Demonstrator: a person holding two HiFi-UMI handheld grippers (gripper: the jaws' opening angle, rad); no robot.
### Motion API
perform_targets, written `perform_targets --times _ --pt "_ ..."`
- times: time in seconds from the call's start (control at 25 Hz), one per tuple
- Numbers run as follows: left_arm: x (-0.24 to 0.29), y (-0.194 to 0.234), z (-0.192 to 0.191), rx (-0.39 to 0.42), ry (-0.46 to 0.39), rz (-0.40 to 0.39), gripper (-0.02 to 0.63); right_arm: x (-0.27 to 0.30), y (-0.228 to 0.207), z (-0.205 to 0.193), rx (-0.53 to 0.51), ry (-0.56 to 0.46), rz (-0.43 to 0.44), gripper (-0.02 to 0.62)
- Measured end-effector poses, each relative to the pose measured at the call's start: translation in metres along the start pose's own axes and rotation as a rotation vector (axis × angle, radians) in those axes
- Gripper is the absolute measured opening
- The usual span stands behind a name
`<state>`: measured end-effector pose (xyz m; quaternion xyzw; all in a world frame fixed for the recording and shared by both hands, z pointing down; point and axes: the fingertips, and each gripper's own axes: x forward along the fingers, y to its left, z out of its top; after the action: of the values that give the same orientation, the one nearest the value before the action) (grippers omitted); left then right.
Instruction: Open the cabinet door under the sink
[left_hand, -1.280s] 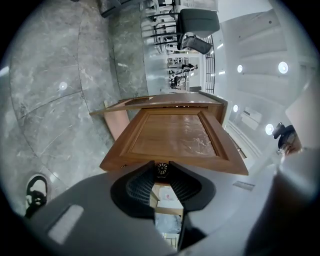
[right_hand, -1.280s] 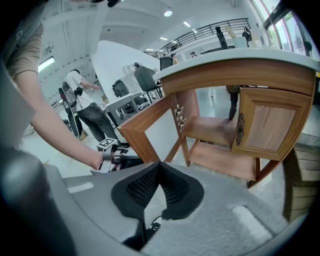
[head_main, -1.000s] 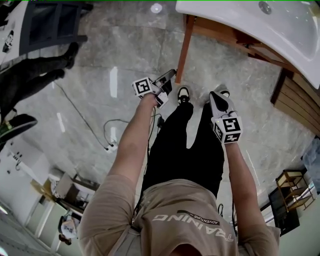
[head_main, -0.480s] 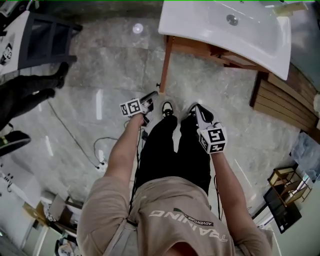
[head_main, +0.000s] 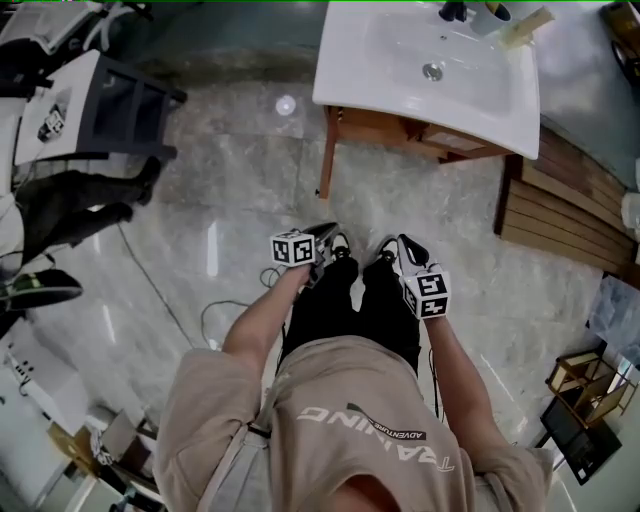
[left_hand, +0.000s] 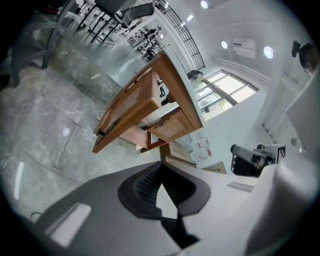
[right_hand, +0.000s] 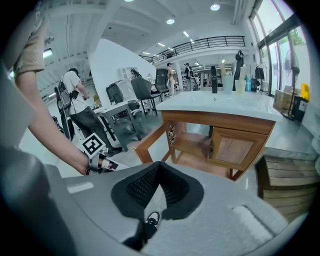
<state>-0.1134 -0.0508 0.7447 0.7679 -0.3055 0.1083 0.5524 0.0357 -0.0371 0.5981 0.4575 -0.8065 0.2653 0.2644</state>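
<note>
The cabinet door (right_hand: 244, 150) is brown wood with a paler flat panel in the middle and a dark handle (right_hand: 211, 148) on its left edge. It is closed. It sits under the right side of the white sink (right_hand: 225, 106), with an open shelf (right_hand: 190, 142) beside it on the left. Bottles and a cup (right_hand: 227, 82) stand at the back of the sink. A wooden slat rack (right_hand: 287, 172) lies on the floor to the right. Grey floor (head_main: 240, 190) lies between me and the door. My right gripper (right_hand: 159, 166) has its jaws pressed together, holding nothing. The door is ahead of them, up and to the right, well apart. My left gripper (left_hand: 160, 167) is closed and empty too, also well apart from the door.
</note>
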Motion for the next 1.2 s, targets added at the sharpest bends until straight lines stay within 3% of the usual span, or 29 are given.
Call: perform_targets --times 0.16,0.44,0.68,0.92,1.2 --pt "0.0 -0.053 0.017 0.102 -0.03 0.071 0.014 -0.025 -0.004 0.006 -0.013 -0.018 -0.004 0.002" --pt "-0.006 -0.166 0.055 0.364 -0.045 0.066 0.014 -0.069 -0.028 0.022 -0.013 -0.076 -0.057 0.002" --pt "-0.007 -0.239 0.09 0.553 -0.065 0.028 0.014 -0.104 -0.055 0.057 -0.027 -0.201 -0.167 0.001" --pt "-0.015 -0.309 0.124 0.733 -0.119 -0.031 0.014 -0.132 -0.059 0.117 -0.03 -0.35 -0.181 0.0" --pt "-0.032 -0.366 0.167 0.888 -0.199 -0.048 0.015 -0.169 -0.065 0.181 -0.033 -0.553 -0.207 0.001"
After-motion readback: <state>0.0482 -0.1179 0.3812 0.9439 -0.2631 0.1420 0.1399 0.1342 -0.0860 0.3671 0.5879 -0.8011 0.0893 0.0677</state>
